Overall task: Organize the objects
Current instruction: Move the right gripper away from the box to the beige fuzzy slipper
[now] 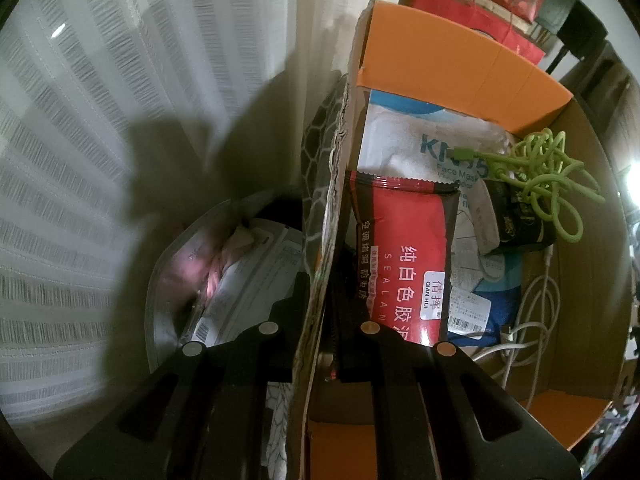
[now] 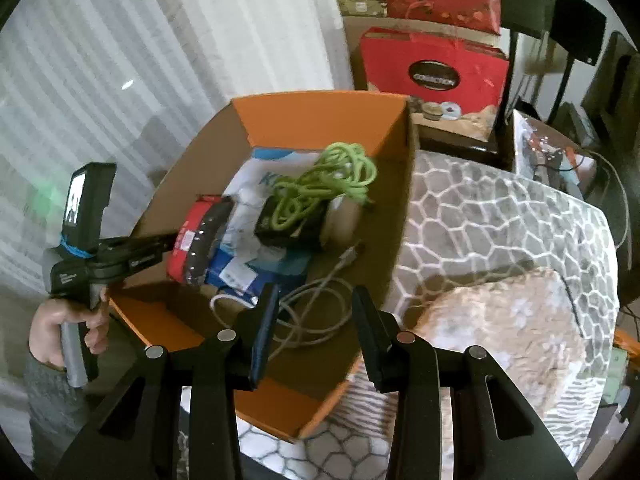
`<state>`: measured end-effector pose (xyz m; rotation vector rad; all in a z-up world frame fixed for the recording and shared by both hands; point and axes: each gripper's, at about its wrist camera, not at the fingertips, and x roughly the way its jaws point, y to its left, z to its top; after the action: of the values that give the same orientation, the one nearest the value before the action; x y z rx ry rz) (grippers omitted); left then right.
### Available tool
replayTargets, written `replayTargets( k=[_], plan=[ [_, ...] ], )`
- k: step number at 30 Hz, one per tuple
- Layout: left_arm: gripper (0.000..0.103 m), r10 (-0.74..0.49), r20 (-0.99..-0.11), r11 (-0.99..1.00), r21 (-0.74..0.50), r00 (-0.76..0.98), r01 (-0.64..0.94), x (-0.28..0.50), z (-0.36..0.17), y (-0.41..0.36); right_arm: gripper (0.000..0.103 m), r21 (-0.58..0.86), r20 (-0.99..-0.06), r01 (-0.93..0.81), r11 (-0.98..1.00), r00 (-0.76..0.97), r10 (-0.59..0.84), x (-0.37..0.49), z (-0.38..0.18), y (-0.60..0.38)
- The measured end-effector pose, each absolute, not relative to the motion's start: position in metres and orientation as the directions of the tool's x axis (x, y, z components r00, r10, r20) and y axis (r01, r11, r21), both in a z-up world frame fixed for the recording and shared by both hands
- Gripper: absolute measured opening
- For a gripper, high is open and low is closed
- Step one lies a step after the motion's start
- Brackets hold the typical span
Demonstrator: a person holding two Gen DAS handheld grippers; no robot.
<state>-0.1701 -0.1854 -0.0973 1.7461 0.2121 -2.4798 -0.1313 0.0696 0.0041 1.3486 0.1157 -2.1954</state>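
This is a lived-in home, likely a bedroom or sitting room. Sheer white striped curtains (image 2: 120,60) hang to the left of the right gripper (image 2: 314,328), daylight coming through them. Ahead of it, red paper gift bags (image 2: 434,70) are stacked against the wall. A soft grey cover with a white honeycomb pattern (image 2: 492,216) spreads to its right, carrying an open brown cardboard box with orange flaps (image 2: 320,120) full of household odds: a tangled lime-green cable (image 2: 324,188) and a white face-mask packet (image 1: 412,148).

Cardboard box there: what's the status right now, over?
Left gripper clamped on the box wall. Right gripper open, empty, above the white cable. Box holds a red packet and green cord. Nothing blocking.
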Motion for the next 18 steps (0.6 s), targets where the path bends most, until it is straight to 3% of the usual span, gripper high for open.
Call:
replayTargets(
  k=[18],
  plan=[
    [0.009,-0.002,-0.942,-0.985,-0.056,-0.337,0.163,-0.17,-0.097,-0.186,0.066,0.141,-0.842,0.384,-0.913,-0.438,-0.314,-0.145,0.009,0.156]
  ],
)
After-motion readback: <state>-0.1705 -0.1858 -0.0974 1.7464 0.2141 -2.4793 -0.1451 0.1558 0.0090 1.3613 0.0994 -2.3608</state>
